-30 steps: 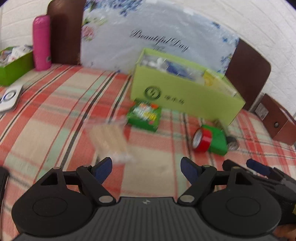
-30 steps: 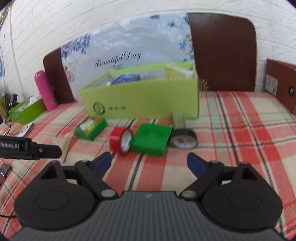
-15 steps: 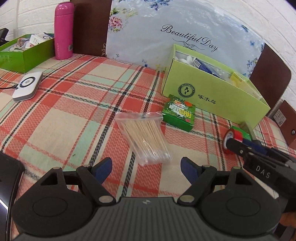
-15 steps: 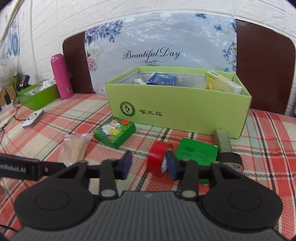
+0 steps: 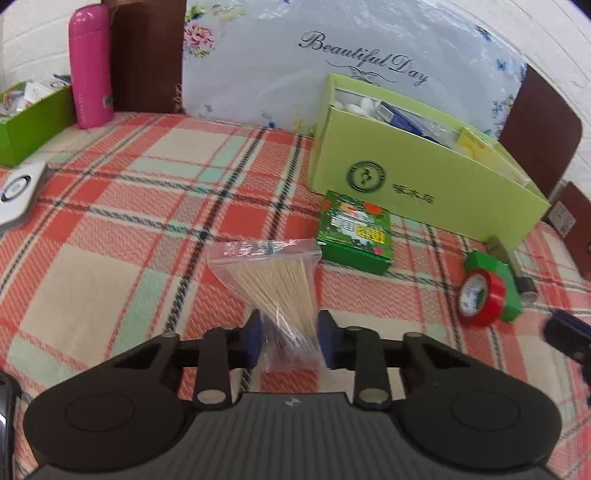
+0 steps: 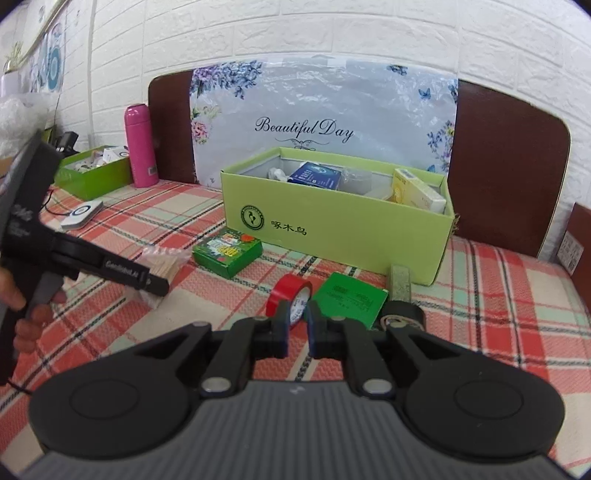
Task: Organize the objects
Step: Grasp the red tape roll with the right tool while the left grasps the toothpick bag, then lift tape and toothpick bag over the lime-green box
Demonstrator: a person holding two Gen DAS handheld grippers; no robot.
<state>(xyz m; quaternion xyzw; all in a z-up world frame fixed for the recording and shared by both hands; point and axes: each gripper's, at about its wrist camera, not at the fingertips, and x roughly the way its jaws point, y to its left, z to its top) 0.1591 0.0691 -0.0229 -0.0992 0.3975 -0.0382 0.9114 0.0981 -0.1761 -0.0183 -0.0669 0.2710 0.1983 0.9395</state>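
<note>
Now left gripper (image 5: 290, 338) pinches crinkly clear toothpick bag (image 5: 275, 280).

A white embossed-brick wall (image 6: 332, 33) stands behind; a dark brown wooden headboard (image 6: 506, 166) leans against it; a red-and-cream plaid woven cover (image 5: 122, 206) spreads below, evenly lit.

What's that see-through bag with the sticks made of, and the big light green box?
The bag looks like thin glossy clear plastic: it crinkles and shows pale, probably wooden, sticks. The box looks like matte printed cardboard, with thin folded walls.
</note>
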